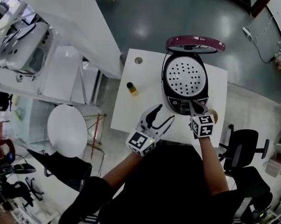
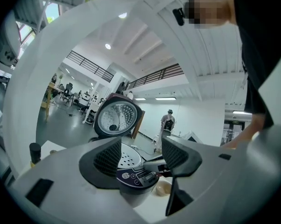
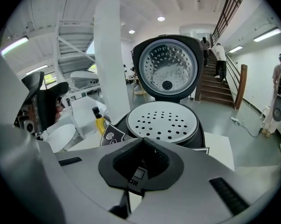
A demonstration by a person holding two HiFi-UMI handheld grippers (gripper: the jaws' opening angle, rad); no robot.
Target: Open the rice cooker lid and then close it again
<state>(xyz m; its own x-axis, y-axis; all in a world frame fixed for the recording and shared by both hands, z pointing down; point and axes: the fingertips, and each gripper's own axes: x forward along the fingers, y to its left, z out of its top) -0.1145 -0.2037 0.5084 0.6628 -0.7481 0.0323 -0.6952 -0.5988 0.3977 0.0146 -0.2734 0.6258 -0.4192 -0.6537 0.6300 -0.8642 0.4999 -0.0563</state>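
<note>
Nearest me is the person's black top, with both forearms reaching toward the black rice cooker on the square white table. Left of the cooker, well apart from it, stands a small dark-capped bottle of yellow liquid. The left gripper hovers just left of the cooker's front, its jaws spread with nothing between them. I see the cooker's control panel through the gap. The cooker's maroon-rimmed lid stands swung up at its back, and a white perforated round plate covers its mouth. The right gripper points down at the cooker's front panel, jaws pressed together and empty. I can't tell whether its tips touch the panel.
</note>
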